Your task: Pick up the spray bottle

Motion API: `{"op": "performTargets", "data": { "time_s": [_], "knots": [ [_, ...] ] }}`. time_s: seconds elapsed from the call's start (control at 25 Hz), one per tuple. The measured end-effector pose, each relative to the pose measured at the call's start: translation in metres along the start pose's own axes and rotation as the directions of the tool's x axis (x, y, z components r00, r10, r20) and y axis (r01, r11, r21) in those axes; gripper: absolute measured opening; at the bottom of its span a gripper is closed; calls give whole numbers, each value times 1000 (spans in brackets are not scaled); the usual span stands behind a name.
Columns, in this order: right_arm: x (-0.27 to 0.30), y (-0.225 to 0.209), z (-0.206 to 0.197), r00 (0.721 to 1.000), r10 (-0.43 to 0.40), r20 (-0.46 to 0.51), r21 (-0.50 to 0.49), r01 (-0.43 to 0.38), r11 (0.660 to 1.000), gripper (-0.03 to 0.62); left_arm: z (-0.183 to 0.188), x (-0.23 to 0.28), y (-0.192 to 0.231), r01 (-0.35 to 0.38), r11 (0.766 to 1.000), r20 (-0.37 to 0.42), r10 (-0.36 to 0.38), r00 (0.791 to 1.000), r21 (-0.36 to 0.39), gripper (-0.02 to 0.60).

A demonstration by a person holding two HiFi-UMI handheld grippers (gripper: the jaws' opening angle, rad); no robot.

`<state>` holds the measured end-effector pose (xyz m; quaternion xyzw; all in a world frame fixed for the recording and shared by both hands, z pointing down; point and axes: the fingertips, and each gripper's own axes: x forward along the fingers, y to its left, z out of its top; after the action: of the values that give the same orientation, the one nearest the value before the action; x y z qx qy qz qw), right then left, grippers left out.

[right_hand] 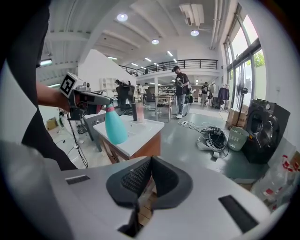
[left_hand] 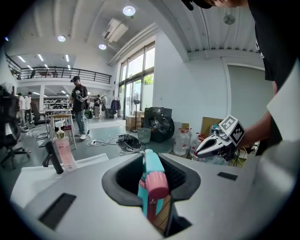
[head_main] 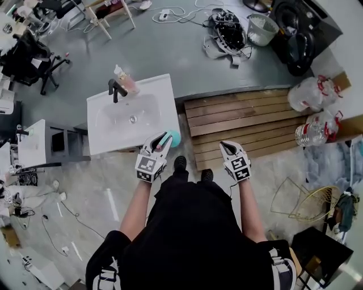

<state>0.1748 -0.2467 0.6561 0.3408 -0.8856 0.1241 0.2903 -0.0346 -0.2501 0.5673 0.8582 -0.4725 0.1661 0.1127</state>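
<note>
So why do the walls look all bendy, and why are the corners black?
Left gripper view: a very wide lens bows the window wall and leaves a black ring round the edge; the spray bottle, very close, looks slightly soft. Right gripper view: the same bowing, and the ceiling lamps glare white. Head view: the sink bulges outward, and the light is even.

I am standing in a large white-walled hall. A grey floor (head_main: pixel 170 39) is stretching ahead, a white washbasin unit (head_main: pixel 164 90) is standing beside wooden slats (head_main: pixel 244 113), tall windows (left_hand: pixel 136 89) are letting in daylight, and round ceiling lamps (left_hand: pixel 129 10) are glowing above a railed mezzanine (right_hand: pixel 178 63).
</note>
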Motion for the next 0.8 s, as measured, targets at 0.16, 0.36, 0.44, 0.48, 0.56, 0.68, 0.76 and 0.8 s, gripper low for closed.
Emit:
{"op": "performTargets", "data": {
  "time_s": [0.16, 0.36, 0.44, 0.48, 0.56, 0.68, 0.76, 0.8],
  "knots": [
    [-4, 2, -6, 1000, 20, -7, -13, -20, 1000, 15, -1, -4, -7, -22, 1000, 7, 22, 1000, -11, 103],
    [-9, 3, -8, 999, 44, -5, -37, -44, 998, 15, -4, -10, -16, -46, 999, 15, 46, 999, -20, 103],
    [-11, 3, -7, 999, 51, -4, -47, -51, 998, 15, -5, -14, -18, -56, 998, 15, 56, 998, -23, 103],
    [-11, 4, -7, 999, 54, -4, -51, -55, 997, 15, -6, -15, -19, -61, 998, 15, 62, 998, -25, 103],
    [-14, 5, -9, 998, 62, -4, -61, -62, 996, 15, -8, -19, -22, -72, 997, 18, 73, 997, -32, 102],
    [-18, 7, -10, 997, 74, -3, -75, -74, 994, 15, -9, -25, -27, -87, 996, 21, 87, 996, -35, 102],
    [-20, 8, -11, 997, 80, -2, -83, -80, 993, 15, -9, -27, -30, -94, 995, 23, 95, 995, -38, 103],
    [-21, 8, -12, 997, 83, -2, -86, -83, 993, 15, -10, -28, -32, -96, 995, 24, 97, 995, -40, 103]
  ]
}}
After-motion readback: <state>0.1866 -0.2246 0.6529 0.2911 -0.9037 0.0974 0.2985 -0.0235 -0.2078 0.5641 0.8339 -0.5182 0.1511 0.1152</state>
